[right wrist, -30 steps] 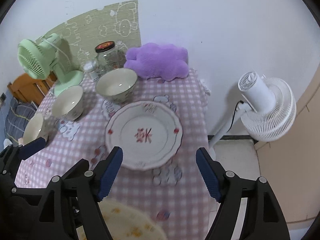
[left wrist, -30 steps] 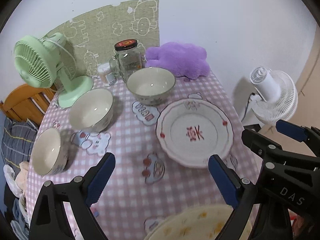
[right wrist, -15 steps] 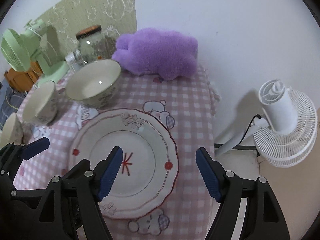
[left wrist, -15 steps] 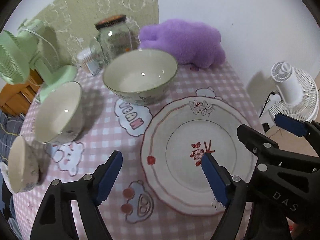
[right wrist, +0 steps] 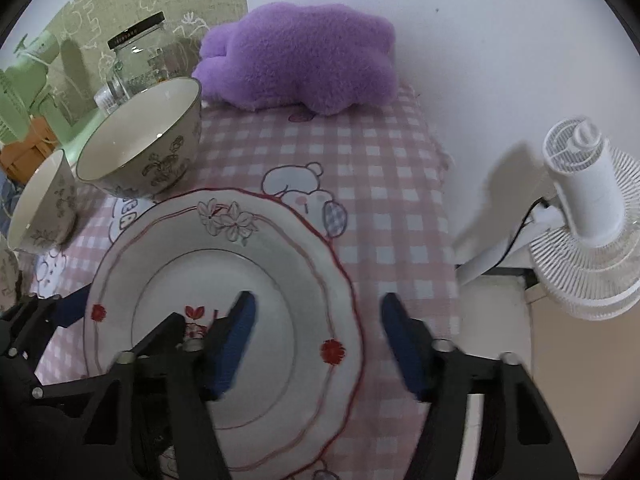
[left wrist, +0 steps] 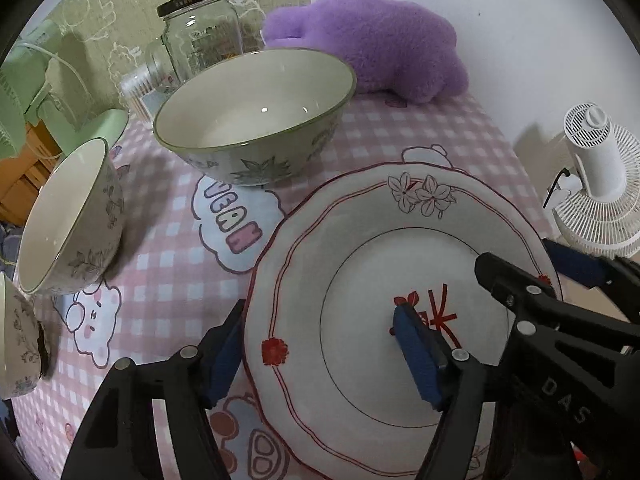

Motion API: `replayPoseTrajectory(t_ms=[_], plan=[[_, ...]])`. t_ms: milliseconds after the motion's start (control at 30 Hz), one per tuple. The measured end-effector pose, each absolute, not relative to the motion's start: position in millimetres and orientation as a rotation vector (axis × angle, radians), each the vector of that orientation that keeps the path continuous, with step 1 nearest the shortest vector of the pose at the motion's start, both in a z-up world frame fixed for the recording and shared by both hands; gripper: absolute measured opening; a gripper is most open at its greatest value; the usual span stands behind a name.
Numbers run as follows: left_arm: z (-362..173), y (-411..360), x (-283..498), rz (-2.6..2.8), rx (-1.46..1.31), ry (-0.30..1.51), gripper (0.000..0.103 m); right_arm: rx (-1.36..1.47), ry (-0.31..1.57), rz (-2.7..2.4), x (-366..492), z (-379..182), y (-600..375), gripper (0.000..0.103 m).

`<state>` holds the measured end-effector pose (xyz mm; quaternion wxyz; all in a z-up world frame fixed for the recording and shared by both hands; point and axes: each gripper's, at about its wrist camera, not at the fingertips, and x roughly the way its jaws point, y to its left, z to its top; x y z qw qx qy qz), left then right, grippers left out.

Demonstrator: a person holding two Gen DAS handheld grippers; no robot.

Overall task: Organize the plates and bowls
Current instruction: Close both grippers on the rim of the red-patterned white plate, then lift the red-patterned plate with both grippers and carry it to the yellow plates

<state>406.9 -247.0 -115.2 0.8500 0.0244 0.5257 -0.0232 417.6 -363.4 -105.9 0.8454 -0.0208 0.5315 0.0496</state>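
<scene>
On the near right part of the surface (left wrist: 360, 136), which is covered in a pink checked cloth, lies the plate (left wrist: 360, 248), white with a scalloped red-lined rim, a flower sprig at its far edge and a red mark in its well. Both grippers straddle it from opposite sides: the left gripper (left wrist: 320, 348) has one blue pad outside the plate's left rim and the other over the well, and the right gripper (right wrist: 316, 340) has one pad over the well and the other outside the right rim, above the cloth. The jaws of both are closing with a stretch of rim between them, but no pad yet presses on the ceramic, so the plate is not held. Just beyond the plate's far left edge stands the large bowl (left wrist: 256, 120) with a leaf pattern, and farther left a smaller bowl (left wrist: 72, 220); a third is only partly in view at the left edge. A glass jar (left wrist: 200, 28) and a purple plush (left wrist: 372, 44) sit at the far side near the wall. The plate looks like glazed ceramic: stiff, fairly heavy, smooth enough to slip, and liable to chip or break if dropped or knocked against the bowl. The raised rim seems the sensible place to take hold, one grip on each side, pads well over the lip, lifting evenly so that it stays level.
</scene>
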Motion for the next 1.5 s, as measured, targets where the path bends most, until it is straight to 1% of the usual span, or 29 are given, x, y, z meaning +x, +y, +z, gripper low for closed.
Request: replayPoseTrajectory(t_ms=[33,67,167,533,600,700,867,1033,1233,1500], plan=[[-115,-247,407,-0.05,0.052,1.108,0.073,-0.038,1.128,0.111,419,-107,-362,0.055],[-114,-247,407,-0.051,0.05,1.11,0.073,-0.038,1.129,0.113,419,-107,-360,0.055],[-113,-245,405,-0.058,0.053,1.114,0.071,-0.043,1.126,0.097,419,-107,-357,0.055],[-113,-214,372,-0.048,0.037,1.165,0.07,-0.038,1.177,0.191,394,-101,-341,0.055],[-113,-209,369,-0.053,0.037,1.166,0.066,-0.043,1.184,0.215,391,-101,-339,0.055],[-113,-206,367,-0.058,0.044,1.165,0.062,-0.048,1.182,0.234,389,-100,-340,0.055],[-113,-202,370,-0.059,0.019,1.159,0.061,-0.128,1.151,0.243,385,-101,-335,0.053],[-114,-207,375,-0.034,0.028,1.149,0.062,-0.168,1.154,0.19,388,-106,-332,0.047],[-106,-210,375,-0.035,0.032,1.137,0.061,-0.146,1.172,0.142,390,-104,-333,0.047],[-78,-208,364,-0.035,0.017,1.1,0.06,-0.142,1.142,0.137,383,-77,-333,0.047]])
